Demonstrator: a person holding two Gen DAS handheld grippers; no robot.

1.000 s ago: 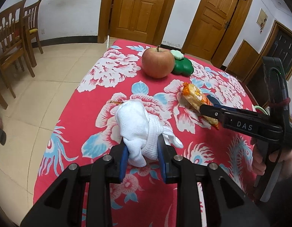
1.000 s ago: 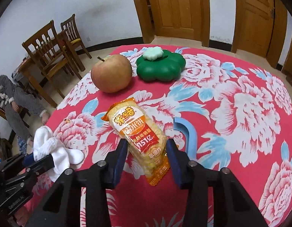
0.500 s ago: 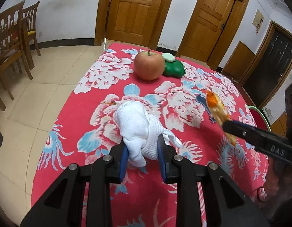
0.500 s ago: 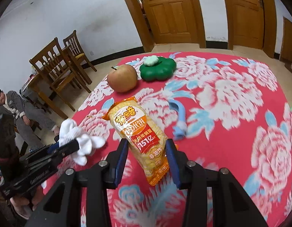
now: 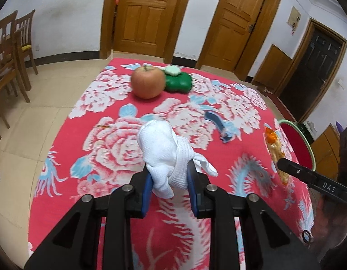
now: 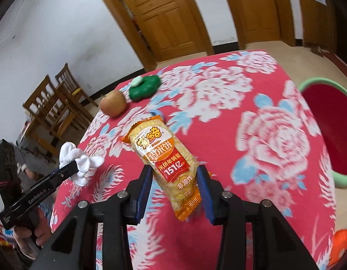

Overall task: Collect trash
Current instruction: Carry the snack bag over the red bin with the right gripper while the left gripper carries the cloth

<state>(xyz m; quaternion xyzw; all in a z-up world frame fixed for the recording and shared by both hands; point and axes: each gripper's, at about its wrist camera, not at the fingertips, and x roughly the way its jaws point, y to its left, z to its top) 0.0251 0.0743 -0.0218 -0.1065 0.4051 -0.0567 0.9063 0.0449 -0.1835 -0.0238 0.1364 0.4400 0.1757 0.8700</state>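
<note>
**Both grippers loaded, lifted above the table**

Left gripper (image 5: pixel 169 187): narrowly parted, blue pads pinching a crumpled white tissue wad (image 5: pixel 165 151) at its lower end, the bulk of the wad bulging up and forward past the fingertips, one loose corner trailing off to the right. Seen from the right wrist as a white bundle (image 6: pixel 80 160) clamped at the tip of a black arm over the table's left edge, clear of the cloth.

Right gripper (image 6: pixel 176 185): somewhat wider, blue pads pressed on both sides of an orange and yellow snack packet (image 6: pixel 166 159), gripped around its lower half, the printed face turned toward the camera, top end tilted up and to the left. Seen from the left wrist edge-on (image 5: pixel 274 149), held above the right edge of the table.

Table (image 5: pixel 110 135): covered with a red cloth printed with white and blue flowers. Near the far edge, an apple (image 5: pixel 147 82) with a green flower-shaped container (image 5: pixel 179 82) just behind and right of it, apparently touching. Closer to the middle, a curved blue piece (image 5: pixel 218 124) lying flat on the cloth, well apart from the apple.

Off the table's right edge, lower down, a red basin with a pale green rim (image 6: pixel 331 132).

Room: pale tiled floor, white walls, wooden doors (image 5: pixel 148 15) behind the table, wooden chairs (image 5: pixel 9 51) to the left.
</note>
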